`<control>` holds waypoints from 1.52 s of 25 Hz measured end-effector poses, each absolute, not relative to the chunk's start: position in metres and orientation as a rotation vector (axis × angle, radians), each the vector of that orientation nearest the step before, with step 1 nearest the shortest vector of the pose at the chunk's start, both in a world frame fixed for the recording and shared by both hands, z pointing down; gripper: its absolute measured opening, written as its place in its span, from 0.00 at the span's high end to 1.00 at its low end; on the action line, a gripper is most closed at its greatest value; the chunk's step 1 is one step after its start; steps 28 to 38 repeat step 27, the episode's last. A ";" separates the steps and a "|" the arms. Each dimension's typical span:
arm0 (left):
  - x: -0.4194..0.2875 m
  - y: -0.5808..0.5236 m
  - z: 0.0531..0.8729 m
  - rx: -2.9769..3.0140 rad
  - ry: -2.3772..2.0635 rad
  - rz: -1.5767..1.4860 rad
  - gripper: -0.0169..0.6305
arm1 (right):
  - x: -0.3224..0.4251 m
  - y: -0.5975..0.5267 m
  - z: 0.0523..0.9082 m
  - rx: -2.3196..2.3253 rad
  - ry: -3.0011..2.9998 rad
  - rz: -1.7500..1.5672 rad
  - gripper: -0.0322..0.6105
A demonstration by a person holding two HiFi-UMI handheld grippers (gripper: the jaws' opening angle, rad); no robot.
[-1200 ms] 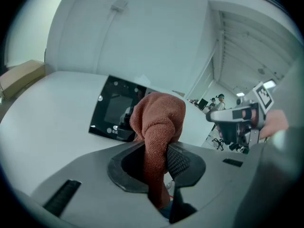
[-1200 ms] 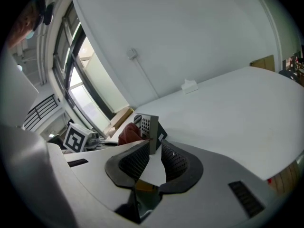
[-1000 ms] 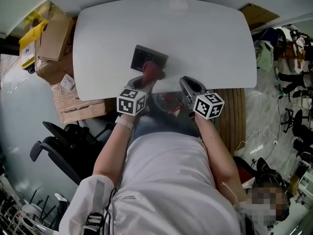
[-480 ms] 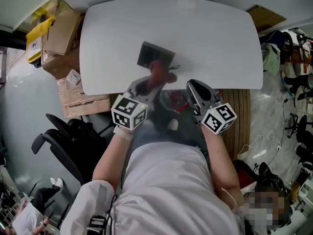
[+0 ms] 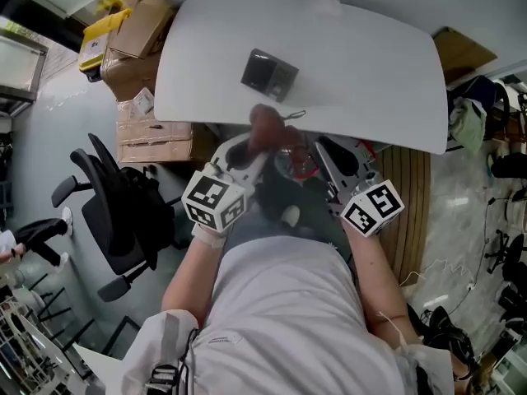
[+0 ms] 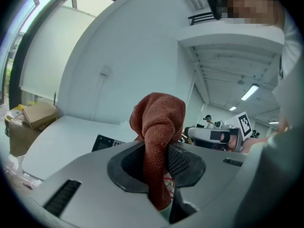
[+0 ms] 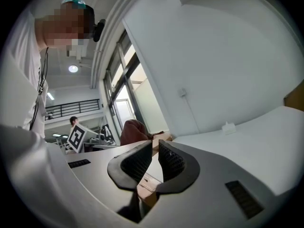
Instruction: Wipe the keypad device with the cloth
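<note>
The dark square keypad device (image 5: 269,74) lies on the white table (image 5: 370,64), left of its middle; in the left gripper view the keypad device (image 6: 107,143) shows low beyond the jaws. My left gripper (image 5: 258,143) is shut on a rust-brown cloth (image 5: 267,123), which hangs over the table's near edge, apart from the device. The cloth (image 6: 159,120) bunches above the left gripper (image 6: 160,158). My right gripper (image 5: 331,151) hovers just off the near edge, to the right. Seen close, the right gripper (image 7: 155,156) is shut with nothing between its pads.
Cardboard boxes (image 5: 138,35) and a yellow bin (image 5: 101,23) stand left of the table. A black office chair (image 5: 115,212) sits at the near left. A small white fitting (image 5: 327,4) is on the table's far edge. Clutter and cables (image 5: 486,138) fill the floor at right.
Both grippers have drawn back toward my body. The cloth, which was beside the keypad device, now hangs at the table's near edge. The head view has swung, so the table sits higher.
</note>
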State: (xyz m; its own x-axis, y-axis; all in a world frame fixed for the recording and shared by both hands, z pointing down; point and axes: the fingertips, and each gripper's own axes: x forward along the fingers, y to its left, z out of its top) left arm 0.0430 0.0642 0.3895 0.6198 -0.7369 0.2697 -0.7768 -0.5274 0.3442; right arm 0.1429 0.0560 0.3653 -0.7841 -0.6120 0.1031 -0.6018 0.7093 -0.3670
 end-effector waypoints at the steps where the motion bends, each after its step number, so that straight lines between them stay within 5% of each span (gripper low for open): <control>1: 0.043 0.075 0.385 2.406 -1.230 0.115 0.84 | 0.146 0.064 0.362 -1.009 2.885 -0.586 0.87; 13: 0.063 0.156 0.366 2.394 -1.379 0.124 0.84 | 0.160 0.135 0.341 -0.908 2.912 -0.475 0.89; 38: 0.040 0.147 0.345 2.419 -1.398 0.094 0.84 | 0.139 0.126 0.323 -0.921 2.927 -0.424 0.89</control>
